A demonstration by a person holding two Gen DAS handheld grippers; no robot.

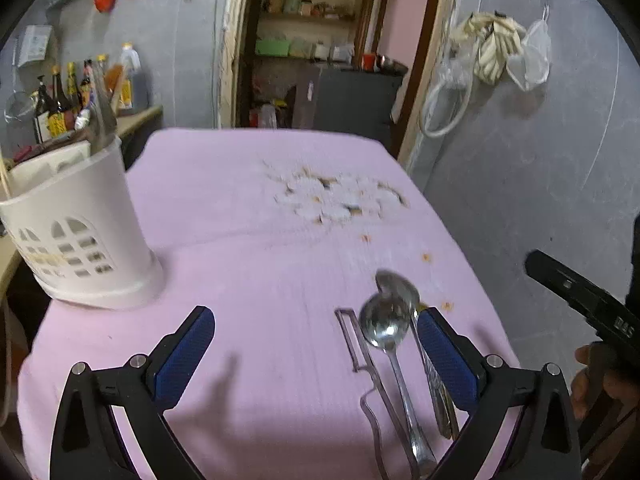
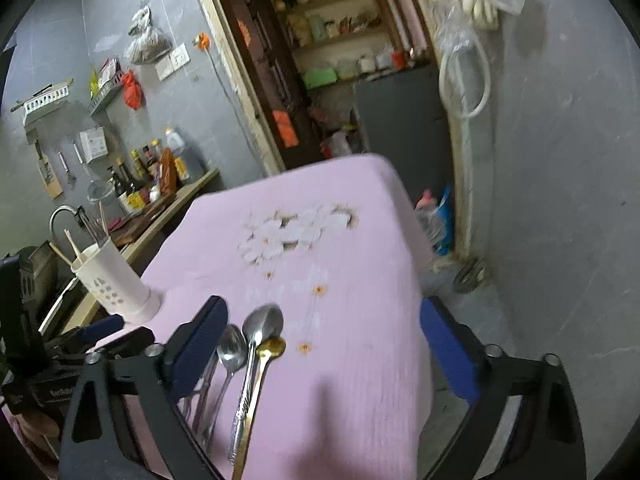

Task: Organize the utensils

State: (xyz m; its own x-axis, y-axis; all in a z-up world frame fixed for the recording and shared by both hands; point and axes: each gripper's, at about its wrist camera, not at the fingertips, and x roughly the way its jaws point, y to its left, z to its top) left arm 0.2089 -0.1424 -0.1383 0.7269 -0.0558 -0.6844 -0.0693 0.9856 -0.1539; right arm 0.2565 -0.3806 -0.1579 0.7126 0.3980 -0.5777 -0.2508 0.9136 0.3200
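Left wrist view: the left gripper (image 1: 316, 346) is spread wide, holding nothing. Spoons (image 1: 386, 326) lie at lower right on the pink cloth (image 1: 240, 240); the white holder (image 1: 80, 236) stands left.

Right wrist view: the right gripper (image 2: 324, 344) is spread too. Bottle (image 2: 136, 196) labels are too blurry to read.

The table is being covered by a soft matt pink cloth (image 1: 248, 264) with a fine ribbed weave, and glossy polished metal is being shown off by the spoons (image 1: 385, 326), one of them gold-toned (image 2: 272, 347). The utensil holder (image 1: 80, 236) is being seen as smooth white plastic with cut-out holes. Textured blue rubbery pads (image 1: 188, 354) are being carried on matt black plastic gripper arms, pretty standard stuff.
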